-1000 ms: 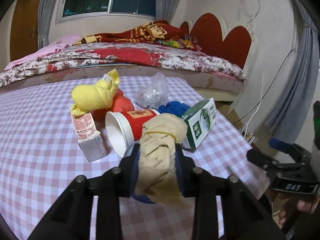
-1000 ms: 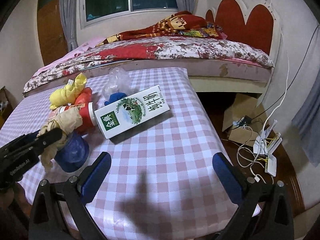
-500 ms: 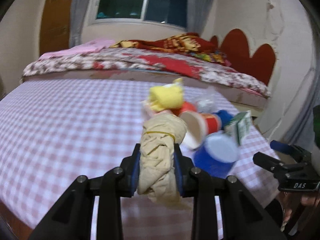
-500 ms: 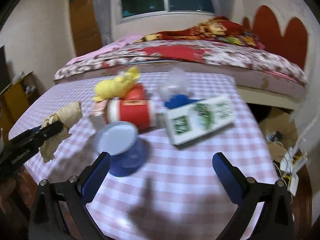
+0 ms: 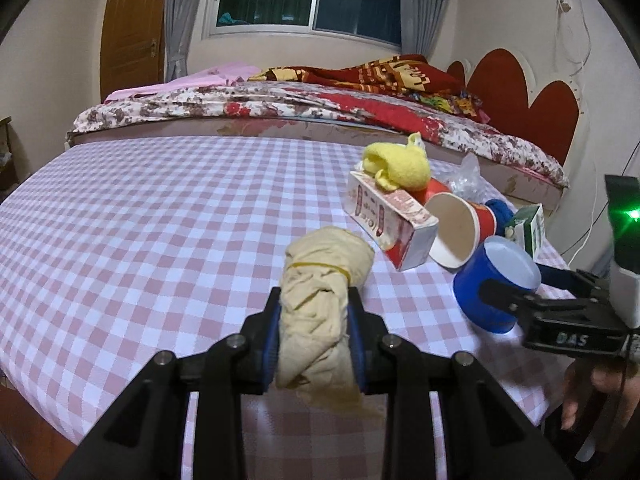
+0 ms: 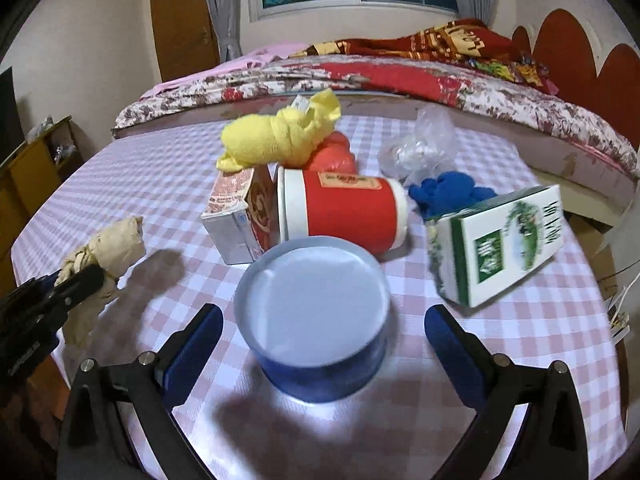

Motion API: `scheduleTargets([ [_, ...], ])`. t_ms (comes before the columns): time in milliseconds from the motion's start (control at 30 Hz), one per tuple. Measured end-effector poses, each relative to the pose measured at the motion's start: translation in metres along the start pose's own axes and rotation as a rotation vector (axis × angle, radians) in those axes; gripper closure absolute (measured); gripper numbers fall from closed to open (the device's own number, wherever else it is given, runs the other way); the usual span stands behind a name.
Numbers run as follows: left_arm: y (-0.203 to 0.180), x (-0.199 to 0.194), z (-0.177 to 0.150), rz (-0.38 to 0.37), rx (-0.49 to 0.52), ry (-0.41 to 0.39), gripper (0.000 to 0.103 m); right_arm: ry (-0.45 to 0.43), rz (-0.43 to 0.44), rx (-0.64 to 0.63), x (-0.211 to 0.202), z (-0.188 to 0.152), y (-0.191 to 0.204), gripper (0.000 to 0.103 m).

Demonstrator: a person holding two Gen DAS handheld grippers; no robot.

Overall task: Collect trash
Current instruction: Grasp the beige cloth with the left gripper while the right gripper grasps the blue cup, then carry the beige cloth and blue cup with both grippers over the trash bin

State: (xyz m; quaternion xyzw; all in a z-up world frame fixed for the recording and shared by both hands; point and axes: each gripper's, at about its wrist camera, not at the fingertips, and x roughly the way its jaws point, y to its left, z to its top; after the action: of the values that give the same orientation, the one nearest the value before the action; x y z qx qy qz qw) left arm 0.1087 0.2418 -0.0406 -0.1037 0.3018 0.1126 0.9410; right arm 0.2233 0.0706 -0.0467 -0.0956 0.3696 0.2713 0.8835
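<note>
Trash lies in a heap on the checked counter [image 5: 120, 240]: a yellow rag [image 6: 280, 136] atop a small carton [image 6: 240, 216], a red paper cup [image 6: 344, 210] on its side, a green milk box [image 6: 500, 248]. Left claw [image 5: 314, 334] grips a beige cloth bundle [image 5: 320, 300] above the counter. Right claw [image 6: 320, 344] is spread wide around a blue cup [image 6: 316, 320], pads not touching it.

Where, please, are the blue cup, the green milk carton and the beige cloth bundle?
blue cup [image 6: 320, 364]: right wrist view, blue side wall.
green milk carton [image 6: 504, 252]: right wrist view, printed side.
beige cloth bundle [image 5: 320, 276]: left wrist view, banded upper part.
</note>
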Motion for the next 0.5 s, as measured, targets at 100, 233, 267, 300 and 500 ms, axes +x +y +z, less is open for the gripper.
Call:
scheduleTargets([
  [100,0.0,0.0,-0.001,-0.001,0.003,0.0,0.072,0.002,0.014,0.008,0.002,-0.001,0.0,0.026],
  [233,-0.005,-0.003,-0.002,-0.006,0.013,-0.006,0.072,-0.019,0.009,-0.005,-0.008,-0.002,0.0,0.027],
  [267,-0.008,-0.005,-0.002,-0.009,0.017,-0.008,0.072,-0.031,0.005,-0.011,-0.014,-0.002,0.0,0.027],
  [300,-0.011,-0.006,-0.002,-0.014,0.019,-0.01,0.072,-0.038,0.001,-0.015,-0.017,-0.002,-0.001,0.027],
  [500,-0.034,-0.013,-0.005,-0.044,0.043,-0.016,0.072,-0.057,-0.025,-0.016,-0.042,-0.006,-0.02,0.027],
])
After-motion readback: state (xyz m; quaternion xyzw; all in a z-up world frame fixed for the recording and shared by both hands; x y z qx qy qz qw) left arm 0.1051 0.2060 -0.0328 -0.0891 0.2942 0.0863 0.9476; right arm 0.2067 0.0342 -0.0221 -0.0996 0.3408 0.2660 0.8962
